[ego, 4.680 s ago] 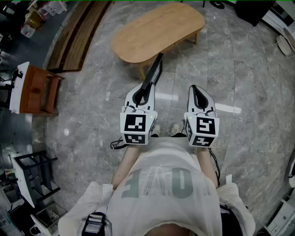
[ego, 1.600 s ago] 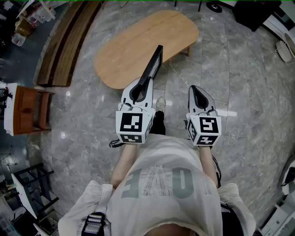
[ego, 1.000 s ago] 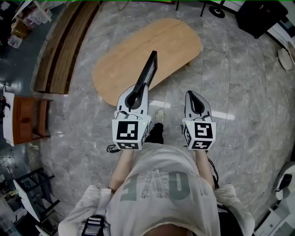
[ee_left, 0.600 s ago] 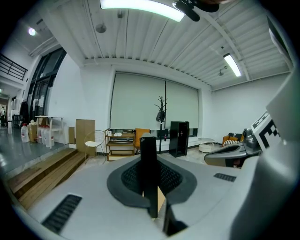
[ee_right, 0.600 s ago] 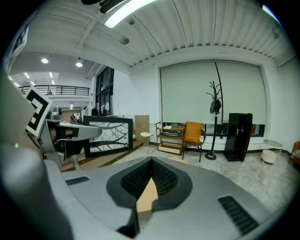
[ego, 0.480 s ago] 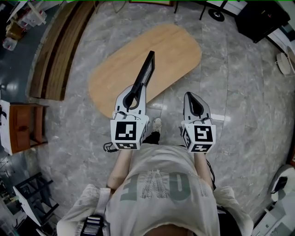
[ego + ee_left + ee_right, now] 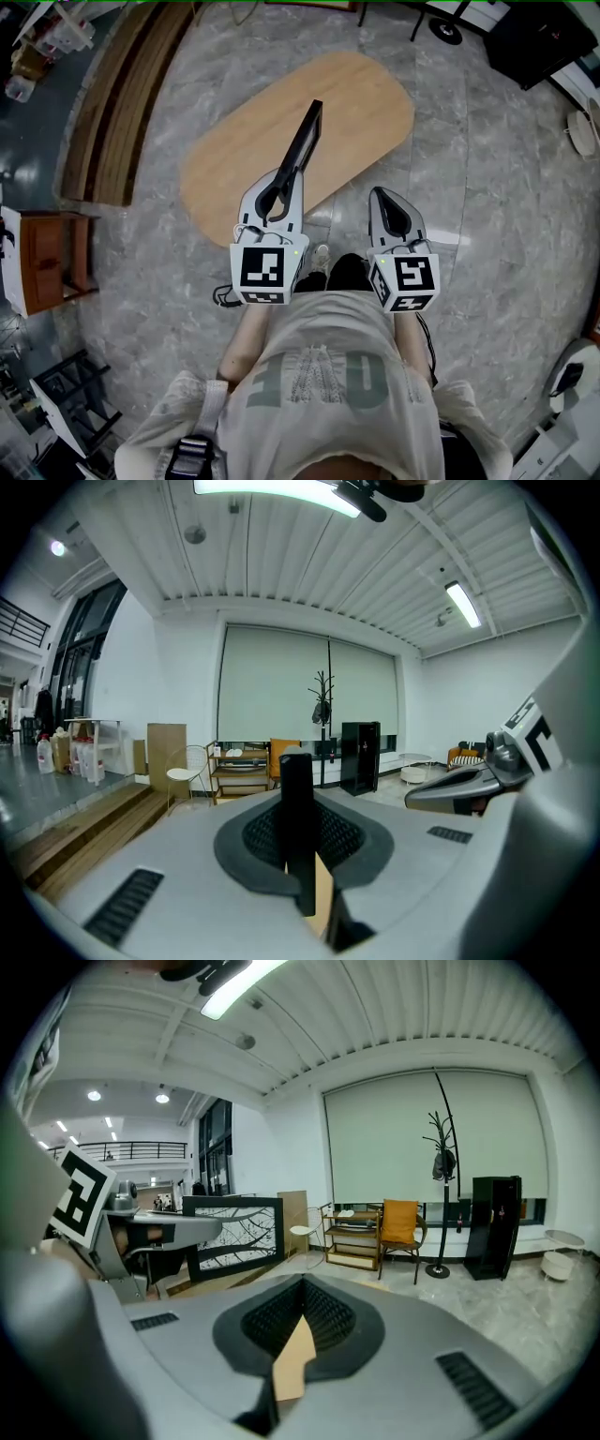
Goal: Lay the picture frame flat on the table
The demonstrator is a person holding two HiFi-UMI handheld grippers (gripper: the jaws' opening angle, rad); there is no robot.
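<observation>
oval light wooden counter on a grey stone floor, seen from above. left tool clamped tight on the lower end of a thin black rectangular picture frame, held edge-on over the counter's near long edge, apparently clear of the wood. right tool with jaws together and nothing between them, over the floor just off the counter's near edge. task judged at the carrying stage: frame gripped and above the counter. left to do: lowering, tipping flat, letting go.
</observation>
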